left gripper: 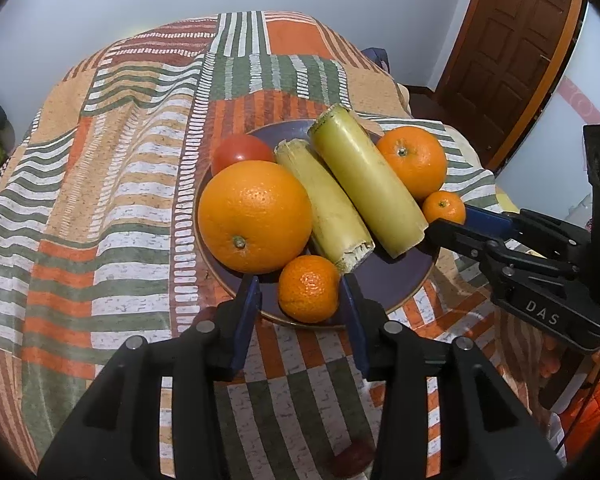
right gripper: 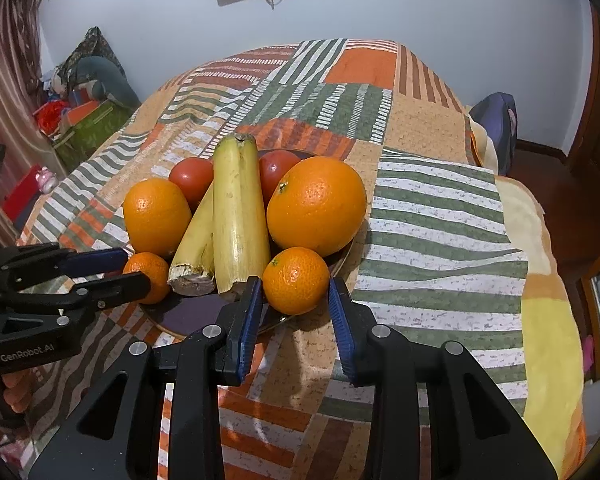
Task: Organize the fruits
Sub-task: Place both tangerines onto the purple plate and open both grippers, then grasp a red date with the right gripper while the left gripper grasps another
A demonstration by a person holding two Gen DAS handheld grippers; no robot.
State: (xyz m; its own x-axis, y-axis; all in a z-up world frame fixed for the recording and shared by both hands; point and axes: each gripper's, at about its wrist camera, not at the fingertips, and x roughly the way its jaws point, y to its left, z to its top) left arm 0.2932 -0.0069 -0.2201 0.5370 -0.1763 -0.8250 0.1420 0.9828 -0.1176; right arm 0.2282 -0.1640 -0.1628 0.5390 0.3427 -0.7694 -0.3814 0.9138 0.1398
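- Orange, dimpled peel covers the first mandarin [left gripper: 308, 288], which sits at one edge of the dark plate [left gripper: 396, 280], beside the cut end of a yellow-green stalk piece [left gripper: 324, 204].
- Left gripper [left gripper: 300, 280]: tongs spread, one blue pad on each side of the first mandarin, with a gap showing at both sides.
- Second mandarin [right gripper: 295, 280]: on the plate rim, below the large orange [right gripper: 316, 204].
- Right gripper [right gripper: 295, 282]: pads appear pressed against both flanks of the second mandarin, pinching it.
- Handling, judged: both mandarins are light, round and soft-skinned. The peel gives under pressure and bruises if squeezed hard.
- Grip point, judged: across the widest part of the fruit. A hold nearer the top would let it roll out of the flat pads.
- Caution, judged: lift straight up from the plate. The stalk pieces and the large orange lean close by and may shift on contact.
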